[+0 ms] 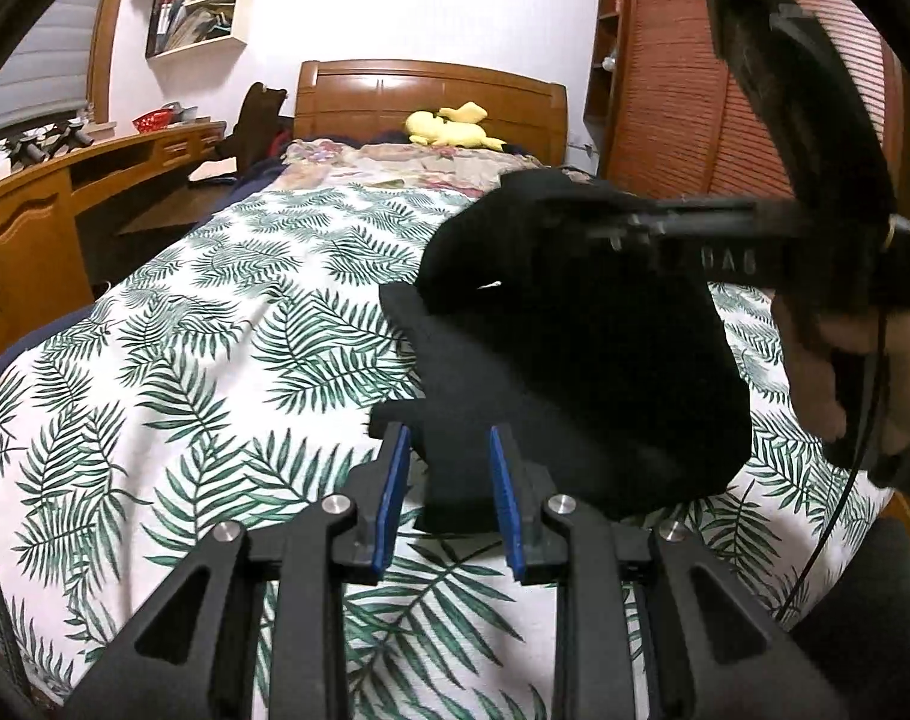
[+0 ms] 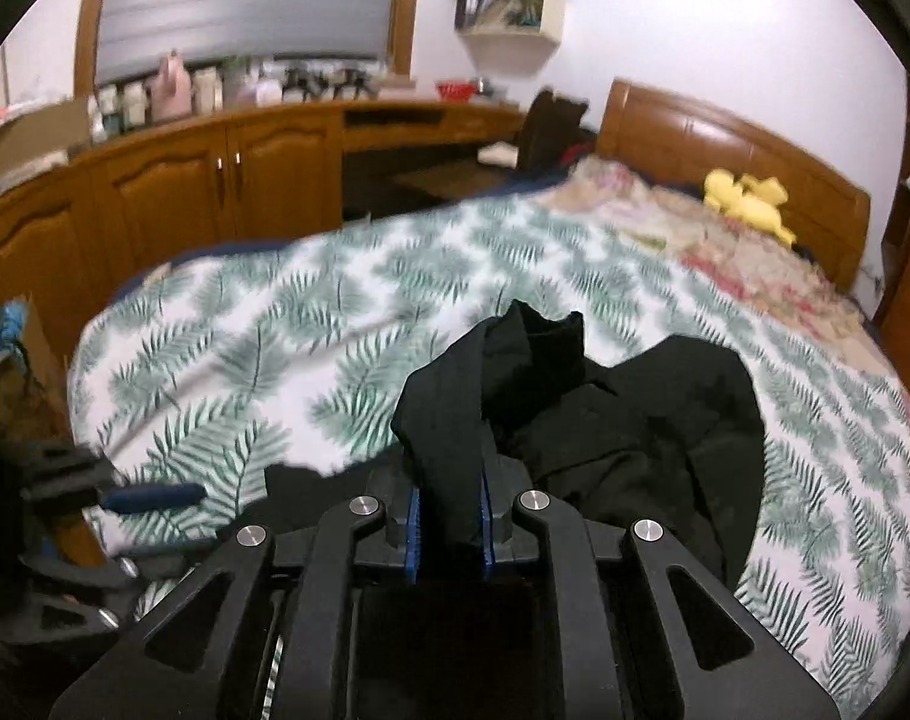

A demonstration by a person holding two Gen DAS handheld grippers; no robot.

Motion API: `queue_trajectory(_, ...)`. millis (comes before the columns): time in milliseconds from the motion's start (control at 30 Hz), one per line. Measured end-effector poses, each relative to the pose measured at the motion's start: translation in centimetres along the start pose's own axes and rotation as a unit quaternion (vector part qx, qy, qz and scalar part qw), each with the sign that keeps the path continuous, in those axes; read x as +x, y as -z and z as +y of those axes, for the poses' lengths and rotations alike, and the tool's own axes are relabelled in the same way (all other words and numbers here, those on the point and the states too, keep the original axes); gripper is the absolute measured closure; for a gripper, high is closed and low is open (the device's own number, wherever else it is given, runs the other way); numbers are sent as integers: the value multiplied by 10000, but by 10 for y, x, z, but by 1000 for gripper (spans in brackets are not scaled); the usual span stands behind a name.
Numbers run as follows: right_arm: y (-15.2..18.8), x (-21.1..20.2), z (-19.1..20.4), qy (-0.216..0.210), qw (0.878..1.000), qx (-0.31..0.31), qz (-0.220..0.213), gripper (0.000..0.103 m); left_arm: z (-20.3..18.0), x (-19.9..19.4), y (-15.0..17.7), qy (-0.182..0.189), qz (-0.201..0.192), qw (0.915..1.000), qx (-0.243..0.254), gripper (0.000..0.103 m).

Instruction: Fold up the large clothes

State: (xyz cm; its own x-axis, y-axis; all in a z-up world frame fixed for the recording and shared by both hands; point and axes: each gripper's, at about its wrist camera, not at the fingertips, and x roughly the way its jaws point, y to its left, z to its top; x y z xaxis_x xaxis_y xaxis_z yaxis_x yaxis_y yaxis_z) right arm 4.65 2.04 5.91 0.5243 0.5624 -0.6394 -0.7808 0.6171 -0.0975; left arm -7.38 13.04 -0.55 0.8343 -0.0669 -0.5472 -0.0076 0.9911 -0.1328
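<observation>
A black garment (image 1: 575, 360) lies bunched on the leaf-print bedspread (image 1: 215, 360). My left gripper (image 1: 449, 450) is open, its blue pads on either side of a near edge of the garment without closing on it. My right gripper (image 2: 449, 510) is shut on a fold of the black garment (image 2: 635, 420) and lifts it above the bed. In the left wrist view the right gripper (image 1: 581, 225) comes in from the right, held by a hand, with cloth hanging from it. The left gripper (image 2: 155, 495) shows blurred at the left of the right wrist view.
A wooden headboard (image 1: 431, 90) and a yellow plush toy (image 1: 449, 126) are at the far end of the bed. A wooden desk and cabinets (image 2: 215, 180) run along the left side. A wardrobe (image 1: 695, 90) stands at the right. The bedspread (image 2: 275, 360) spreads left of the garment.
</observation>
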Motion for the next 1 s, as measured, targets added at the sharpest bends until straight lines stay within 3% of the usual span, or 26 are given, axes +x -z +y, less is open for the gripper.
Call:
queue_trajectory(133,3,-9,-5,81,10000,24,-13,88,0,-3,-4,64,-78,9999,-6,78)
queue_trajectory(233,3,-18,-10,228,9997,-7,-50,76,-6,-2,-6,123,-98,9999,35,78)
queue_trajectory(267,2,-20,-11,276,9996,-42,-43,60,-8,-2,-7,135,-99,9998,56,78)
queue_trajectory(300,0,-21,-10,280,9996,-72,-43,35,-10,-2,-8,148,-101,9998,77,78)
queue_trajectory(367,-2,-26,-12,258,9996,-35,-93,23,-14,-1,-9,169,-100,9997,109,78)
queue_trajectory(500,-8,-40,-21,-16,9994,246,-252,24,-16,1,-9,179,-83,9997,125,78)
queue_trajectory(633,3,-55,-39,31,9986,396,-352,25,-17,3,-9,193,-73,9997,103,78)
queue_trajectory(733,23,-63,-63,155,9979,566,-260,41,-19,5,-10,232,-99,9996,86,78)
queue_trajectory(800,37,-65,-78,212,9971,708,-170,60,-20,7,-11,267,-108,9996,70,78)
queue_trajectory(900,60,-59,-96,324,9955,887,34,74,-27,11,-14,336,-123,9993,62,78)
queue_trajectory(1000,83,-43,-103,178,9937,1053,351,77,-36,16,-17,386,-135,9991,132,78)
